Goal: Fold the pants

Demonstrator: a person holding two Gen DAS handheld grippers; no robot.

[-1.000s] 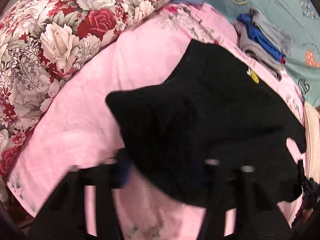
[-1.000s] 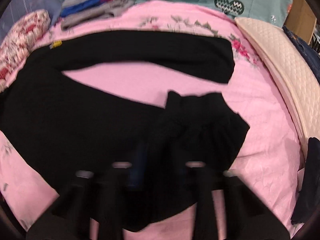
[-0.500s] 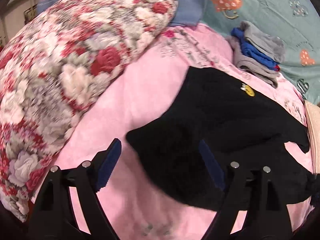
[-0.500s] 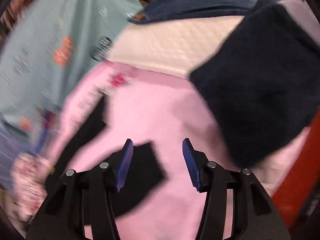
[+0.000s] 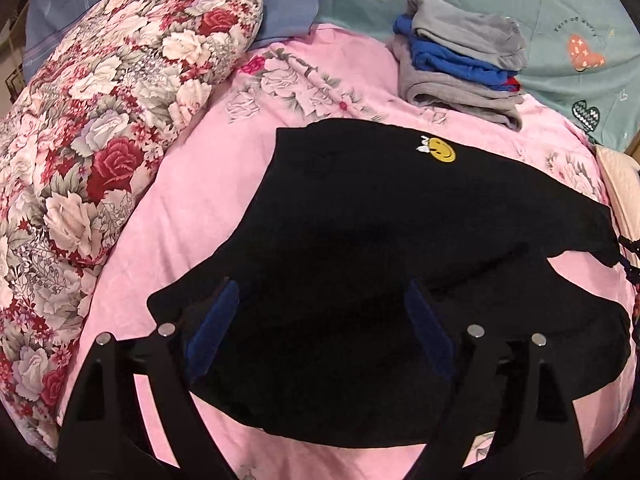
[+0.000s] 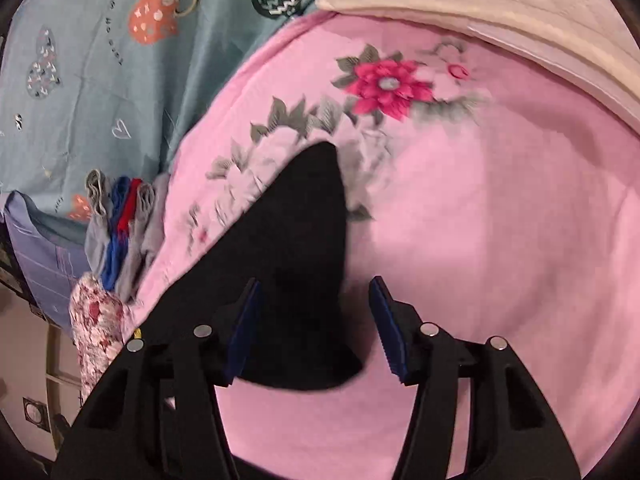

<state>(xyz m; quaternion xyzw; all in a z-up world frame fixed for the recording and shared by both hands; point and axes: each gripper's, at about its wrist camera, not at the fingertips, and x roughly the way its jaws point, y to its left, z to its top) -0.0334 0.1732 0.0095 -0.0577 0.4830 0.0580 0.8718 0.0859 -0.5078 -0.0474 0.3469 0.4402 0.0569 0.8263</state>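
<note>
Black pants [image 5: 384,248] lie spread on the pink floral bedsheet [image 5: 192,208], folded over into a broad dark shape, yellow smiley patch [image 5: 442,150] on the far part near the waistband edge. Left gripper [image 5: 320,332] hovers over the near edge of the pants, jaws wide apart, blue pads [image 5: 212,328] on both sides, nothing clamped; can't tell if the tips touch the fabric. Right gripper [image 6: 316,328] also has jaws apart and empty, sits over a pointed end of the same pants [image 6: 296,256], with that end running from between the pads out toward the far left; left pad over black fabric, right pad over bare pink sheet [image 6: 500,216]. Right view is slightly motion-blurred. Far right in the left wrist view: a stack of folded clothes [image 5: 460,60], grey and blue with a bit of red, resting at the far edge of the pink sheet against the teal sheet with heart prints [image 5: 560,12]. Left side: a rose-print quilt [image 5: 92,120] bunched up, just beside the pants but not touching. Cream quilted pad [image 6: 500,12] at the far right in the right wrist view.
</note>
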